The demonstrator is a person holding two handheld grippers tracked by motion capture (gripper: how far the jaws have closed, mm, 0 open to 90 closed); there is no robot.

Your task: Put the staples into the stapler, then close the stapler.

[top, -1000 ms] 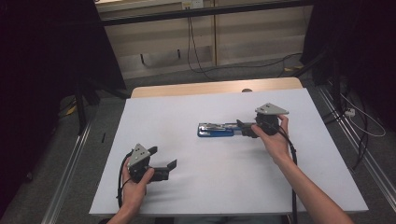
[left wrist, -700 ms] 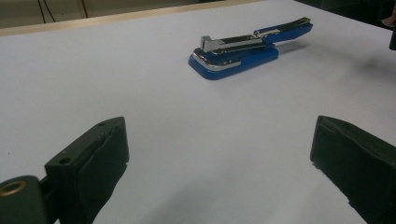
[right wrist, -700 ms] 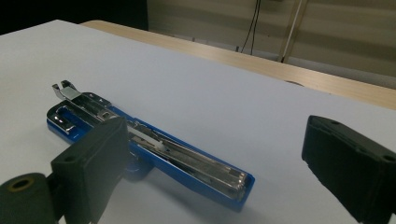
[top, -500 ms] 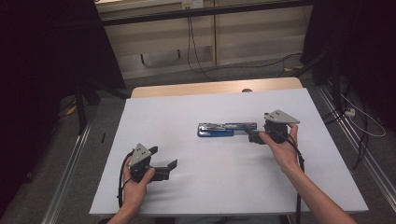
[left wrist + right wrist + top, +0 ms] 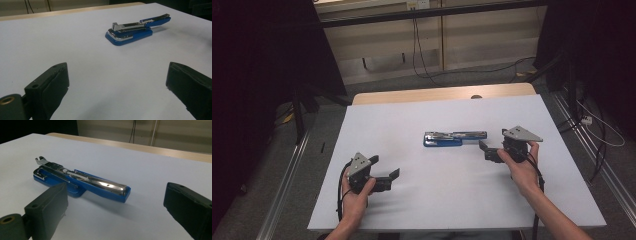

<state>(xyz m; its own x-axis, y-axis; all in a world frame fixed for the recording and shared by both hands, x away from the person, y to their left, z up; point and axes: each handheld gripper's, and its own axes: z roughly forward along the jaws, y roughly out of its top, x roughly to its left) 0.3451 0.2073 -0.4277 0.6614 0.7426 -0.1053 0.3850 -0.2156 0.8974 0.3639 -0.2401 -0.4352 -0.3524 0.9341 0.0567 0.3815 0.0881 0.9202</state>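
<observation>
White table (image 5: 412, 120); grey floor (image 5: 452, 82); pale wall panels (image 5: 377, 50); hanging cables (image 5: 417, 40).

Blue stapler (image 5: 455, 138) lies swung open, flat, mid-table.

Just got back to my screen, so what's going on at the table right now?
A person holds a gripper in each hand over a white table. A blue stapler lies near the middle, swung open, with its metal staple channel showing. The right gripper sits just off the stapler's right end, fingers open and holding nothing. The left gripper rests nearer the person, also open, apart from the stapler.
</observation>
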